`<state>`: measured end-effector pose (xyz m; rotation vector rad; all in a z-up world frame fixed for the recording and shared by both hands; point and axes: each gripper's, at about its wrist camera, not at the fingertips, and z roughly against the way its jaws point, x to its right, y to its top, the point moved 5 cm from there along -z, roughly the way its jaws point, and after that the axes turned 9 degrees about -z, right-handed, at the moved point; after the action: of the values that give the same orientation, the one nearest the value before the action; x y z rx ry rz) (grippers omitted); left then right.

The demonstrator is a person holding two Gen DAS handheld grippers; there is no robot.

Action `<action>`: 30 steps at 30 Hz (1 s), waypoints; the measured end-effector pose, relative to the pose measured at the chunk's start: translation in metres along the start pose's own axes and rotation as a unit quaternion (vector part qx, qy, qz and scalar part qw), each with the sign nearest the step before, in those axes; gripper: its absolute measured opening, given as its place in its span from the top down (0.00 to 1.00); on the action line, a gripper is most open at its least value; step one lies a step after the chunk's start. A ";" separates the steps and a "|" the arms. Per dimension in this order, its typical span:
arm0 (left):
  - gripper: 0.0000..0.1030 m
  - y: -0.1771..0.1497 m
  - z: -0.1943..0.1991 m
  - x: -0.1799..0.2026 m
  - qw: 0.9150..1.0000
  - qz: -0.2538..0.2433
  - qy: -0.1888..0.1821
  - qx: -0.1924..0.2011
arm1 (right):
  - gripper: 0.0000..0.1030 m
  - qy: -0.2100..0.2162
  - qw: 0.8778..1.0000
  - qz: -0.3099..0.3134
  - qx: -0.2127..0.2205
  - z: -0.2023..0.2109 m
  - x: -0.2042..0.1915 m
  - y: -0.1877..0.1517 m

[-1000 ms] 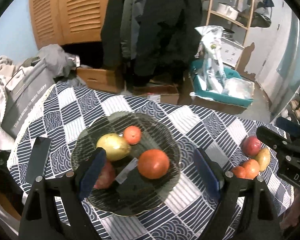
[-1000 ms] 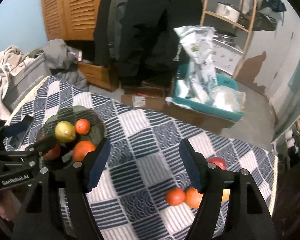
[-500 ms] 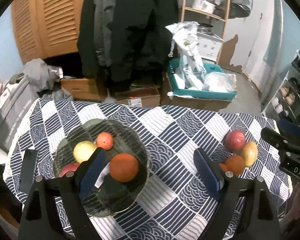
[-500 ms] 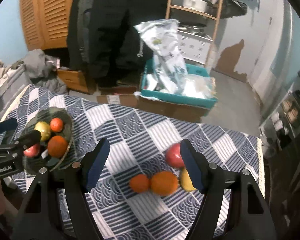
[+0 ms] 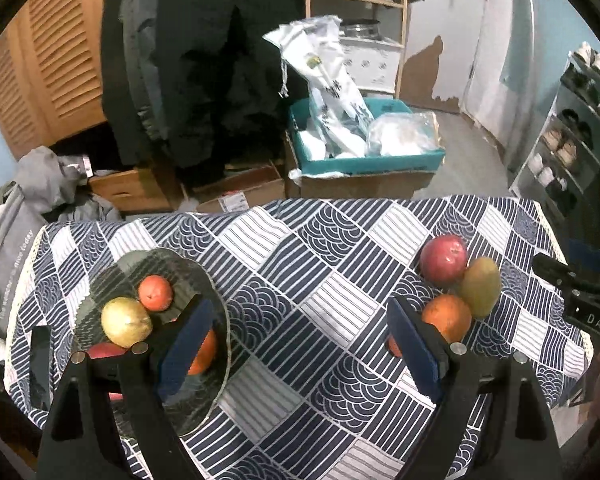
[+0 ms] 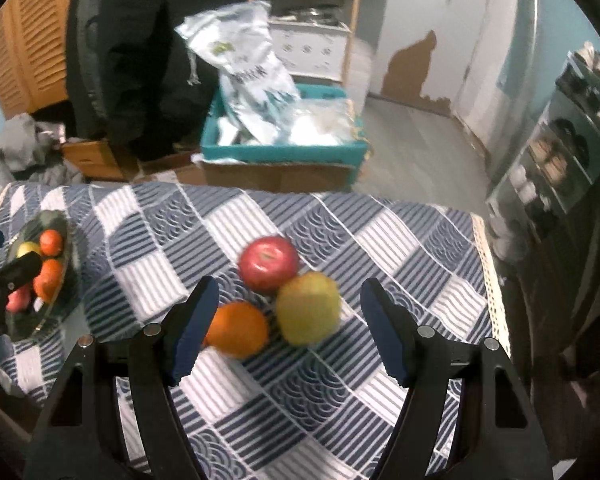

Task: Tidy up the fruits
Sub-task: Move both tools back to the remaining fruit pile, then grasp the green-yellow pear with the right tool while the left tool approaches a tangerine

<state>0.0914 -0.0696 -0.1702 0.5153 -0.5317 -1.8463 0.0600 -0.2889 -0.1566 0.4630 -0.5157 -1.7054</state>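
Loosely, red apple point(image 6: 269, 263), orange point(image 6: 238, 329), yellow-green mango point(image 6: 308, 307)

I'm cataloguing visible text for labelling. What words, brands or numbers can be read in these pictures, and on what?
"DAS": white letters on the black body of the right gripper, cut off at the picture's edge.
"nice today": end of a line of white print on the grey bag; its earlier words are too small to read.
Print on the white plastic bag in the teal crate: too blurred to read.
Label on the cardboard box: unreadable.
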 end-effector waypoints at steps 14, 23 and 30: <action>0.13 0.004 -0.051 0.017 1.000 -0.009 0.006 -0.029 | 0.29 0.001 0.996 -0.028 -0.087 -0.077 0.031 -0.015; 0.13 -0.001 -0.086 0.029 0.998 -0.027 0.012 -0.054 | 0.29 0.002 0.991 -0.019 -0.131 -0.121 0.030 -0.032; 0.13 -0.007 -0.101 0.033 0.997 -0.025 -0.002 -0.070 | 0.29 0.015 0.987 -0.034 -0.154 -0.143 0.029 -0.036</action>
<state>0.1348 -0.1105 -0.2587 0.4347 -0.3927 -1.9162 0.1069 -0.3233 -0.2950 0.2848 -0.2102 -1.8033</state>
